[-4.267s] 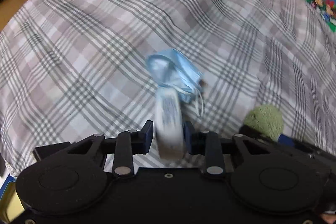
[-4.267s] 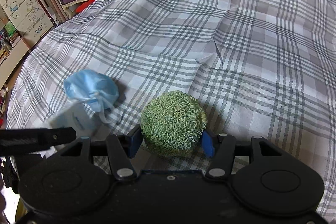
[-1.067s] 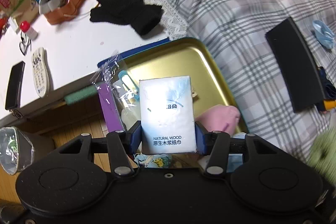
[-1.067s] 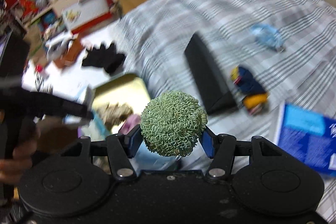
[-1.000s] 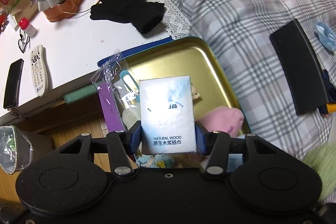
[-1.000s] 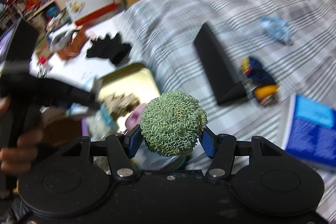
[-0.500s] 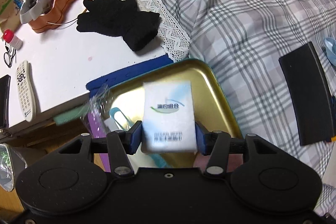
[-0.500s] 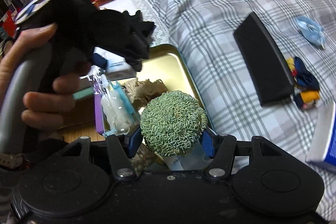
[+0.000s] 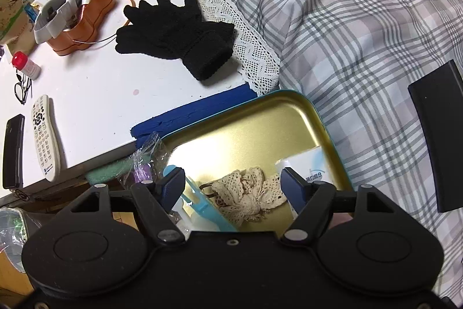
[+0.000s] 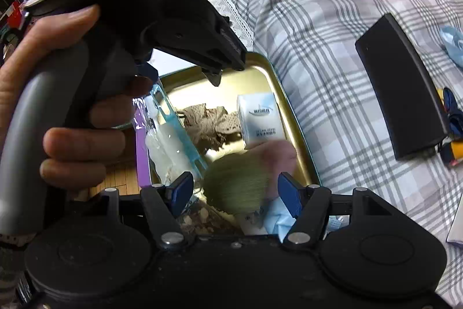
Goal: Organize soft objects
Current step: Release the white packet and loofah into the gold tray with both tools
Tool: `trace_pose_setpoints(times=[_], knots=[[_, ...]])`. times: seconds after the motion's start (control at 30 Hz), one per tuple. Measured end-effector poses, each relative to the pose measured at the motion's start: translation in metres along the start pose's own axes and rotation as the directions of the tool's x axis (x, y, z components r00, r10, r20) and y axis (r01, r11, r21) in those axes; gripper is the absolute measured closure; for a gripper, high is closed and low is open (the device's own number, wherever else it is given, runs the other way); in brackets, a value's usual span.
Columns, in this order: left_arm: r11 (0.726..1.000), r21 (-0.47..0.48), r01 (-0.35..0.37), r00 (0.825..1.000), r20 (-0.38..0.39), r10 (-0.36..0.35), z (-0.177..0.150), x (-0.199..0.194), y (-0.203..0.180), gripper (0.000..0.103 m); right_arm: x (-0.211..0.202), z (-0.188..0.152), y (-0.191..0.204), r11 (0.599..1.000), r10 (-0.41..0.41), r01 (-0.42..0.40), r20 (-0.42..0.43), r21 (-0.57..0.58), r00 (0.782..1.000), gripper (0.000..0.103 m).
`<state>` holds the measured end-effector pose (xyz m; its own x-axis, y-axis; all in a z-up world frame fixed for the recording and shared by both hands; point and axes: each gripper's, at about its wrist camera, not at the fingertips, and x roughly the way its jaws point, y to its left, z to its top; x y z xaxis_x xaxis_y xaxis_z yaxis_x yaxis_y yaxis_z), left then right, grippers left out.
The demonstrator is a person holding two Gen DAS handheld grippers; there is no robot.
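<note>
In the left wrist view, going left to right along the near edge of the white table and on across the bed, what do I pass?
Black phone → white remote → blue mat edge → gold tray → black case.

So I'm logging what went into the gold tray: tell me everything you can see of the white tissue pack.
The tissue pack is a small white soft-looking packet with a pale blue logo and lines of small print on its face. It lies in the gold tray near the rim on the bed's side, beside the beige lace piece; whether they touch is unclear. No gripper holds it.
</note>
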<state>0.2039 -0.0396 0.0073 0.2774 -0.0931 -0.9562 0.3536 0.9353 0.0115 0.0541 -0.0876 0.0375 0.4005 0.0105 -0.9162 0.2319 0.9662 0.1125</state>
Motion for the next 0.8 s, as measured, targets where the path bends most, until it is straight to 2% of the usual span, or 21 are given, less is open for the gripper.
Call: trace_pose_setpoints(times=[0.2,0.47,0.63,0.8], knots=[[1.0,0.0,-0.003,1.0,0.008,0.003,-0.01,-0.006,-0.001,0.033,-0.005,-0.007,-0.005,1.0,-0.02,0.019,0.005,0.011,1.0,0.039],[1.0,-0.007,-0.023,0.998,0.061,0.023,-0.029,-0.03,-0.003,0.032,-0.022,-0.02,-0.011,0.999,-0.044,0.043,0.028,0.014,0.999,0.039],[1.0,-0.006,-0.007,0.996,0.089,0.008,-0.047,-0.048,-0.006,0.022,-0.034,-0.033,-0.017,0.998,-0.06,0.059,0.035,0.018,0.998,0.038],[1.0,-0.001,0.019,0.995,0.096,-0.019,-0.067,-0.061,-0.011,0.022,-0.046,-0.05,-0.021,0.996,-0.088,0.088,0.044,0.011,0.995,0.037]])
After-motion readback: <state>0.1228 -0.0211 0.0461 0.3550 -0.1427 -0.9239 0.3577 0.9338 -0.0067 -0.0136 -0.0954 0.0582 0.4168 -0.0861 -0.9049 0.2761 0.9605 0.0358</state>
